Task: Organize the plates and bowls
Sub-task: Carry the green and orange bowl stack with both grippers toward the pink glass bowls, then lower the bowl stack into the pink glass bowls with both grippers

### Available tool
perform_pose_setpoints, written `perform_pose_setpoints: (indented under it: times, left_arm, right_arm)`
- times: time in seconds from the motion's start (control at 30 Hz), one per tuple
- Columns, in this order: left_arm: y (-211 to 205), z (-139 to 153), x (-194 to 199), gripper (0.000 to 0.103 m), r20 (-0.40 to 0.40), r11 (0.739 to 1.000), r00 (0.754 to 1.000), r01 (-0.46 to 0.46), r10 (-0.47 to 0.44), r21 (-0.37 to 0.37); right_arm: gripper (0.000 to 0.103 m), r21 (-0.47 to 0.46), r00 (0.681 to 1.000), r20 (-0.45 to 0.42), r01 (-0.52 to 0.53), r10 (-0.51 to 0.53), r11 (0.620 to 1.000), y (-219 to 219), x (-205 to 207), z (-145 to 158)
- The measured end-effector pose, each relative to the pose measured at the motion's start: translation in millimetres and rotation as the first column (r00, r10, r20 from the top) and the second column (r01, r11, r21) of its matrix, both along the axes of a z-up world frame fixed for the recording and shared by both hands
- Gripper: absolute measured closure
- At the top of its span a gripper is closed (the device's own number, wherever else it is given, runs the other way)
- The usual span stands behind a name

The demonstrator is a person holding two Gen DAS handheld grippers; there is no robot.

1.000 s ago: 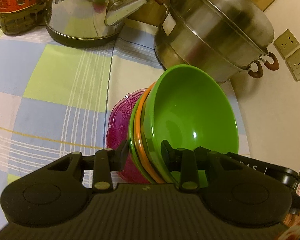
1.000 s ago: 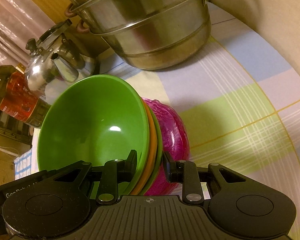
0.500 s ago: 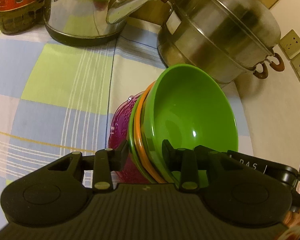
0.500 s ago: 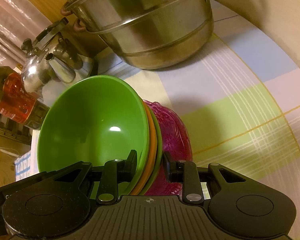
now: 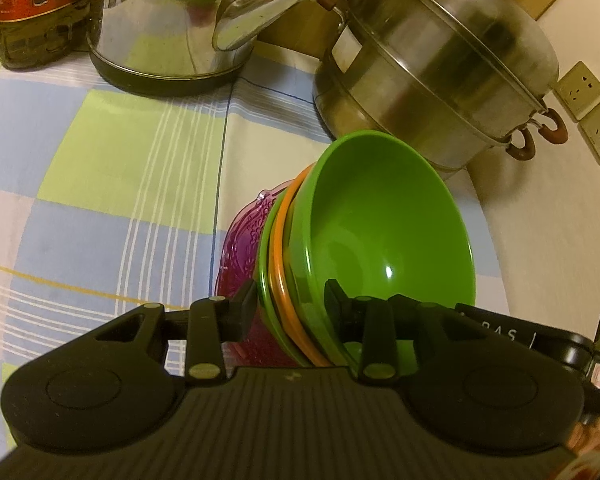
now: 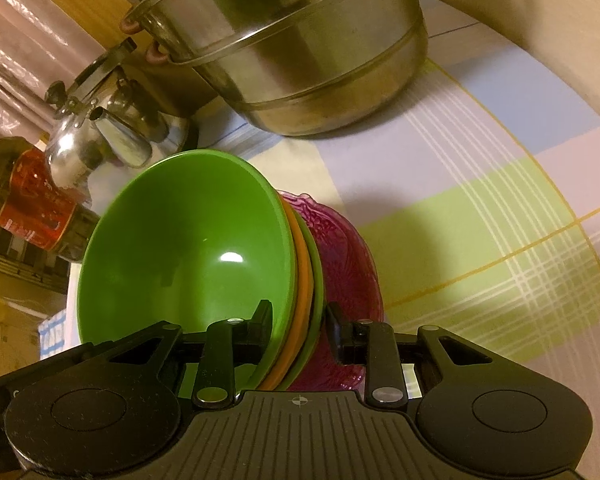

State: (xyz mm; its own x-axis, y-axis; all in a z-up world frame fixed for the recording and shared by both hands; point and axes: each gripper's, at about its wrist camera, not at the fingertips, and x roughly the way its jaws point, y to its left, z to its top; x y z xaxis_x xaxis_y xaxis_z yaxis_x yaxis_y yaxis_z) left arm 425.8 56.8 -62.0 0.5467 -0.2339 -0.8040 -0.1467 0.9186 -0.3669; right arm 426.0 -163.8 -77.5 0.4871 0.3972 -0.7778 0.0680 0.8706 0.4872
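Checked tablecloth [image 5: 112,168] behind, both tongs [image 5: 290,306] [image 6: 296,322] grip stacked bowls [image 5: 380,232].

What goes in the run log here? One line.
phase: carrying | left gripper: shut on bowl stack | right gripper: shut on bowl stack | nearby: steamer pot, kettle

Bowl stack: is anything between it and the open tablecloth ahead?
Nothing visible does. Both tools, left tool and right tool, clamp the bowl stack; bare tablecloth lies ahead. The steamer pot and kettle stand farther back.
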Motion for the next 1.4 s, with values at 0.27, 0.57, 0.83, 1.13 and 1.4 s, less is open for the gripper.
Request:
perform_pose_setpoints:
  times: [0.27,0.57,0.83,1.13,1.4]
  left_arm:
    - [0.2,0.1,-2.6,0.071,0.014,1.000,1.000,-0.008,0.008,-0.006]
    - [-2.9,5.5,-8.9,0.058,0.018,0.999,1.000,-0.015,0.014,0.045]
    - [-4.2,17.6,-21.8,0.041,0.060,0.998,0.998,-0.030,0.026,0.064]
    - [-3.1,31.1,-37.0,0.040,0.093,0.997,0.994,-0.054,0.048,0.061]
    - [-0.6,45.8,-65.4,0.040,0.179,0.995,0.981,-0.088,0.079,0.047]
  right_arm:
    - [0.073,0.013,1.000,-0.005,-0.007,0.008,1.000,-1.5,1.7,-0.6]
    - [0.066,0.010,1.000,0.013,-0.023,0.023,1.000,0.4,-3.3,3.5]
    - [0.052,-0.001,0.998,0.058,-0.036,0.036,0.999,0.7,-13.9,17.1]
    - [0.051,0.015,0.994,0.099,-0.049,0.047,0.999,-2.9,-25.0,37.1]
    - [0.050,0.038,0.993,0.119,-0.028,0.023,0.999,-13.1,-43.1,49.7]
